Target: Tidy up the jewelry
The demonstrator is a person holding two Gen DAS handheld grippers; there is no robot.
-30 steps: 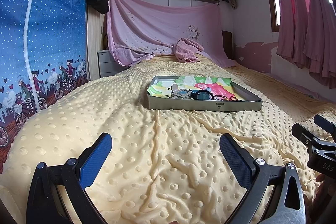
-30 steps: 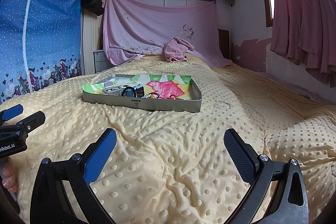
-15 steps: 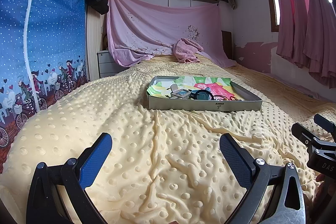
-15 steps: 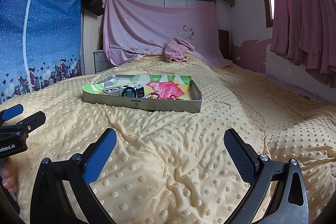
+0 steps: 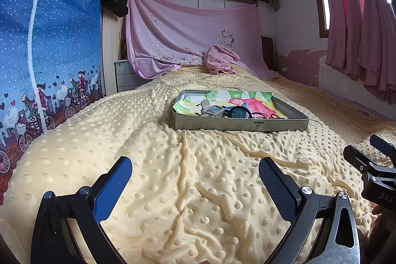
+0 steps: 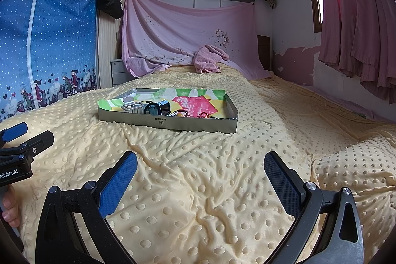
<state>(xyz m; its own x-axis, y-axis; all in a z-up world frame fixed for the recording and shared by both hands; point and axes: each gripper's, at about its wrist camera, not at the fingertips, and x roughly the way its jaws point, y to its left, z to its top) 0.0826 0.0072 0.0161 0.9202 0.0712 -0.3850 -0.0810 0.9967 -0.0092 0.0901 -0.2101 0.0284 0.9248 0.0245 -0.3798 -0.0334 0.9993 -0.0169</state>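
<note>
Dimpled yellow bedspread [image 5: 198,177] beneath both spread-jawed, empty grippers (left gripper [image 5: 195,177], right gripper [image 6: 200,172]); jewelry tray [image 6: 173,124] well ahead of the fingertips, so any approach should stay level over its near wall.

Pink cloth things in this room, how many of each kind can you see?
Pink sheet hung on the wall: 1
Pink towel bunched at the head of the bed: 1
Pink curtains at the window: 1 set; I cannot tell how many panels
Total: 3
</note>
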